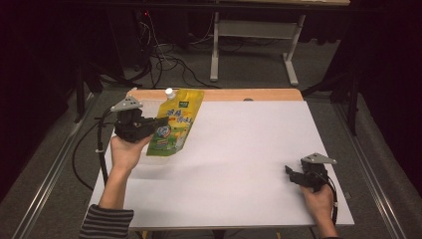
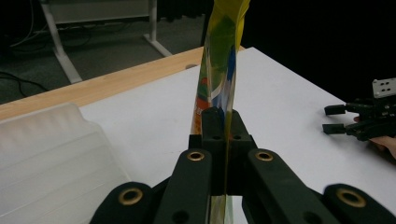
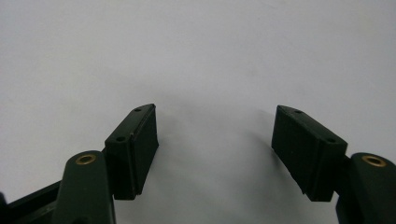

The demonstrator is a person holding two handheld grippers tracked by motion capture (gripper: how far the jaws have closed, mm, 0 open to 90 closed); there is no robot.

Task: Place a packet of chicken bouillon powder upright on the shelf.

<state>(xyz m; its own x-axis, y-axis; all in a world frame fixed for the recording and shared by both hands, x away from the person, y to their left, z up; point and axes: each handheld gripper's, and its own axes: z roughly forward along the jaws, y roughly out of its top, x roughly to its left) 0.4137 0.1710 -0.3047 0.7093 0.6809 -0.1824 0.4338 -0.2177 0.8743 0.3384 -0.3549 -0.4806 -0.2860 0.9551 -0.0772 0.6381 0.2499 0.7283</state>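
In the high view, the left hand-held gripper (image 1: 158, 124) is raised over the near-left part of the desk (image 1: 249, 149), held by the person's left hand (image 1: 124, 152), with a striped sleeve (image 1: 107, 221) at the bottom edge. Its jaws are clamped on the lower edge of a yellow-green pouch (image 1: 176, 122), which rises up and away from that gripper, tilted, with its white cap (image 1: 169, 92) at the far end, over the desk's wooden far edge. The right hand-held gripper (image 1: 289, 174) lies well apart from it, low at the near-right of the desk in the right hand (image 1: 318, 201), its jaws spread and nothing between them.

In the left gripper view, the left hand-held gripper (image 2: 227, 140) has both jaws pressed together on the pouch (image 2: 222, 65), seen edge-on and standing straight up from them. A ribbed translucent tray (image 2: 51, 158) lies to the left of the jaws. The right hand-held gripper (image 2: 334, 119) shows far off to the right, jaws apart.

In the right gripper view, the right hand-held gripper (image 3: 215, 144) is wide open above the bare white desk (image 3: 210, 56).
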